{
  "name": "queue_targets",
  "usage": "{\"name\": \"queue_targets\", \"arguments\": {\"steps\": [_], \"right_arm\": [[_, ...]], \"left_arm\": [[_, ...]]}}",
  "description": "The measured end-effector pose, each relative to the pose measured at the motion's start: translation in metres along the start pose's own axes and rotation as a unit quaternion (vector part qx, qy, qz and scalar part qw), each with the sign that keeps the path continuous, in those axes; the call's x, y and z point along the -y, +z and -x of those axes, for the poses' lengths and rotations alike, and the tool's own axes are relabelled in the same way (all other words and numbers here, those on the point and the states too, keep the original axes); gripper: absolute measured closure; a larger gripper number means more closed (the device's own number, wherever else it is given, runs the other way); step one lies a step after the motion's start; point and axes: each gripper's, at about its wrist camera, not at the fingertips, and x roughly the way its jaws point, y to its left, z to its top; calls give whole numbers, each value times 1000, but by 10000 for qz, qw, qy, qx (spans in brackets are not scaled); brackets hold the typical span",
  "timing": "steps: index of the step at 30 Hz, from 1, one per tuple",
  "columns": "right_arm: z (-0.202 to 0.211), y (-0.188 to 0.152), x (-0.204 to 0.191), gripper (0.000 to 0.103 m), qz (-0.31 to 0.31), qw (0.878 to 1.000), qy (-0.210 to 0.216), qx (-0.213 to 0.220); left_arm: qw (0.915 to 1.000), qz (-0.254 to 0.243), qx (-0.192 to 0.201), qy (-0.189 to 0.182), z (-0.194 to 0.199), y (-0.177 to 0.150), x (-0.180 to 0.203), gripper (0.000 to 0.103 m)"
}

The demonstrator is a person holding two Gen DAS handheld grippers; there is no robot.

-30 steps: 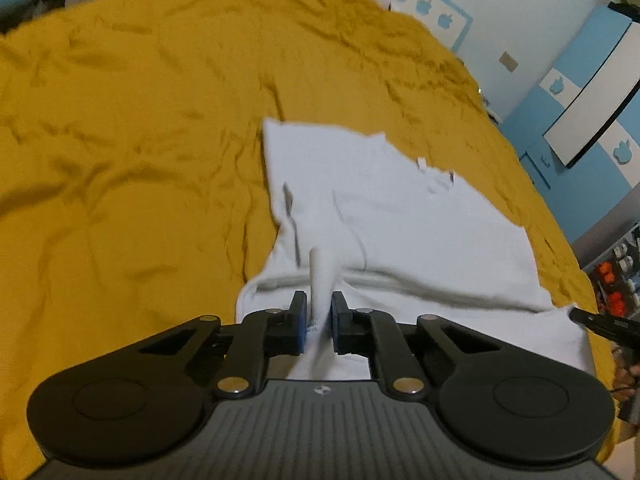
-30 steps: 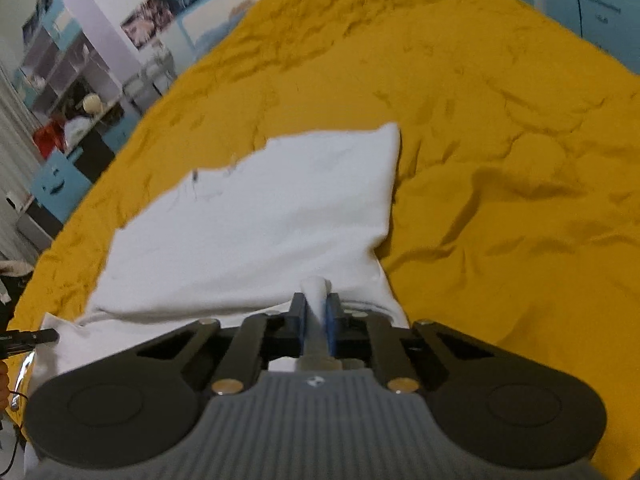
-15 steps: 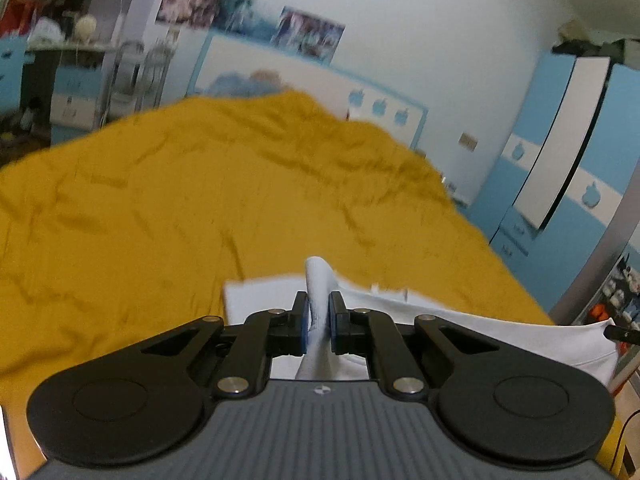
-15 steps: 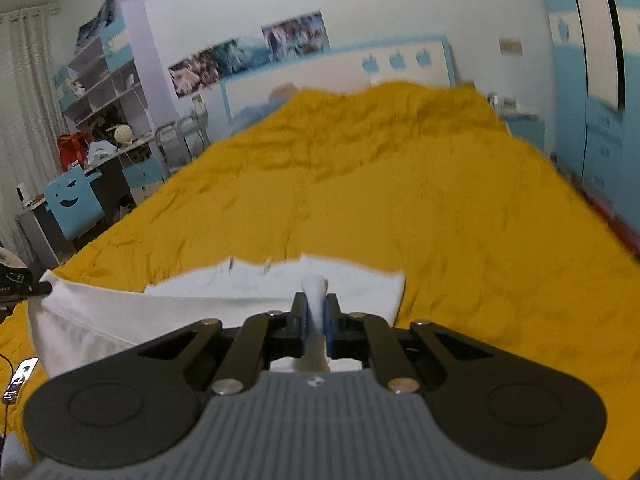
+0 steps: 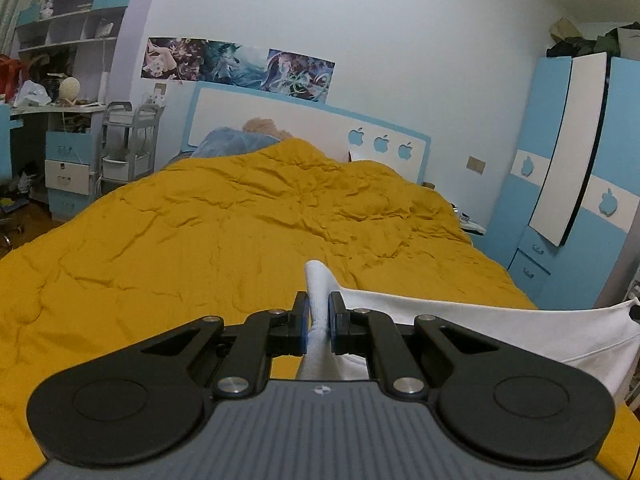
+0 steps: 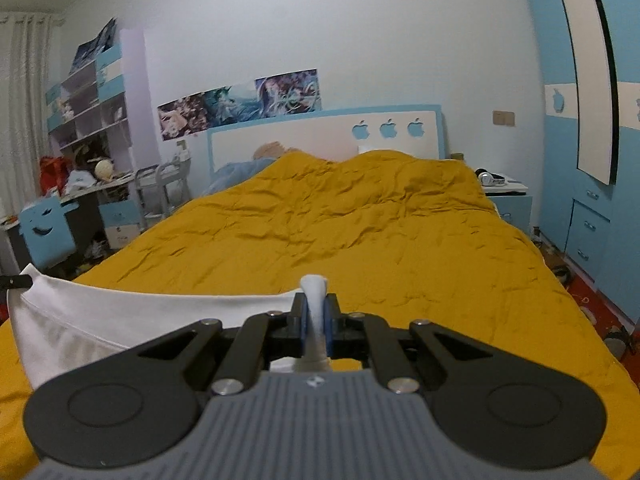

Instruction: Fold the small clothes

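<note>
White garment (image 5: 460,320) hangs stretched between both tools, above the yellow bedspread (image 5: 200,248). From the left gripper (image 5: 318,314) the cloth runs off to the right; from the right gripper (image 6: 316,314) it runs off to the left (image 6: 120,320). Left gripper: jaws nearly closed, pinching a bunched fold that pokes out past the tips. Right gripper: jaws nearly closed, likewise clamped on a fold.

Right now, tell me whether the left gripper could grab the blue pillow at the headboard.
Probably not: the left gripper is shut on the white garment, and the blue pillow lies at the far end of the yellow bedspread.
</note>
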Motion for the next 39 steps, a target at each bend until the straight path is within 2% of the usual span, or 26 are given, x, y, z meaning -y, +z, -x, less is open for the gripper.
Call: {"name": "queue_targets", "arguments": {"steps": [9, 17, 23, 29, 30, 32, 34, 39], "right_arm": [[-115, -6, 20, 101, -129, 9995, -146, -258], [-238, -60, 40, 101, -233, 9929, -349, -1110], [-298, -100, 53, 101, -329, 9862, -482, -1549], [-333, -126, 65, 100, -492, 9802, -570, -1831], [-335, -130, 65, 98, -514, 9797, -594, -1845], [-331, -130, 66, 91, -498, 9801, -834, -1734], [-325, -126, 69, 89, -473, 9801, -1000, -1650], [-295, -107, 64, 89, -392, 9808, -910, -1681]], "left_arm": [[9979, -135, -551, 317, -95, -16, -8, 93], [9864, -306, -1508, 573, -175, -62, -28, 93], [9795, -413, -1848, 692, -203, -93, -39, 93], [9725, -623, -2015, 984, -217, -108, -44, 92], [9713, -699, -2014, 1052, -216, -108, -44, 87], [9710, -738, -2016, 1056, -210, -105, -42, 85], [9707, -846, -1987, 1052, -199, -103, -41, 85], [9706, -929, -1968, 1028, -165, -84, -36, 85]]}}
